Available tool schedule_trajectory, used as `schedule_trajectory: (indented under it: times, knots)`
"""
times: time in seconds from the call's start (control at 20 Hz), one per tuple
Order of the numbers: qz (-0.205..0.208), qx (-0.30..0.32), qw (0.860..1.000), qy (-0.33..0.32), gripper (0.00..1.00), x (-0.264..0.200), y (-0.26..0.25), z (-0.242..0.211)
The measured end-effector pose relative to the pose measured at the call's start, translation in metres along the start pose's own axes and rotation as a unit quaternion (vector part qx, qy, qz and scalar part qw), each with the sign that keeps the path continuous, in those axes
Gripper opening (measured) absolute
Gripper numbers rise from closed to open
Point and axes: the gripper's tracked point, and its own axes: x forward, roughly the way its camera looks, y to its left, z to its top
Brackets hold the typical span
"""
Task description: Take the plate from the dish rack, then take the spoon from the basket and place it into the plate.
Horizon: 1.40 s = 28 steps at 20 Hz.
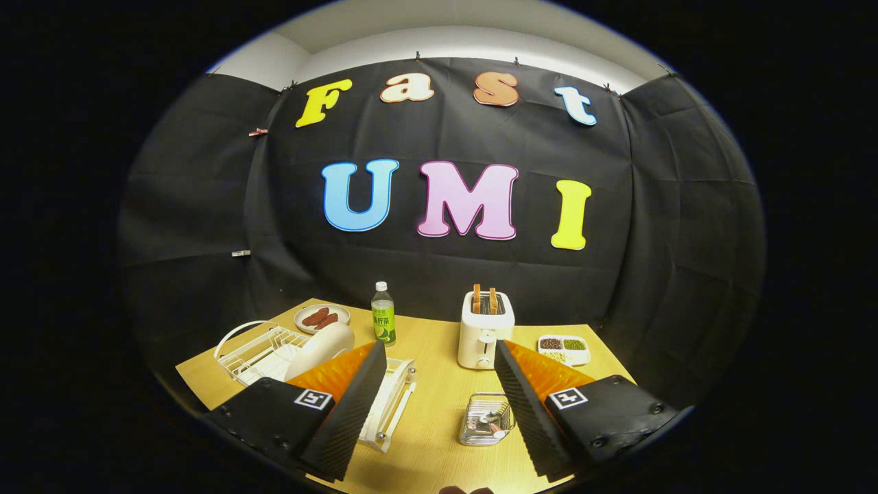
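Claw fingers spread wide apart above a wooden table, holding nothing. Just past the left finger, a white dish rack holds a pale plate standing on edge. Between the fingers, close to the right one, sits a small wire basket with a spoon inside. Farther ahead stand a green bottle and a white toaster.
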Motion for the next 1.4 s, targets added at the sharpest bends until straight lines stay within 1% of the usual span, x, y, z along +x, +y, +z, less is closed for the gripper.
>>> schedule_trajectory:
  times: [0.5, 0.75, 0.9, 1.05, 1.15, 1.3, 1.4]
  knots:
    - [0.009, -0.006, 1.000, 0.013, 0.98, 0.008, 0.004, -0.007]
    - [0.017, 0.015, 0.998, 0.058, 0.98, 0.028, 0.015, -0.020]
    - [0.025, 0.012, 0.997, 0.065, 0.98, 0.046, 0.030, -0.012]
    - [0.052, 0.013, 0.995, 0.080, 0.98, 0.064, 0.060, -0.007]
    - [0.079, 0.023, 0.991, 0.102, 0.98, 0.073, 0.087, -0.007]
    - [0.106, 0.029, 0.984, 0.138, 0.98, 0.087, 0.120, -0.009]
    - [0.119, 0.025, 0.981, 0.149, 0.99, 0.097, 0.142, -0.007]
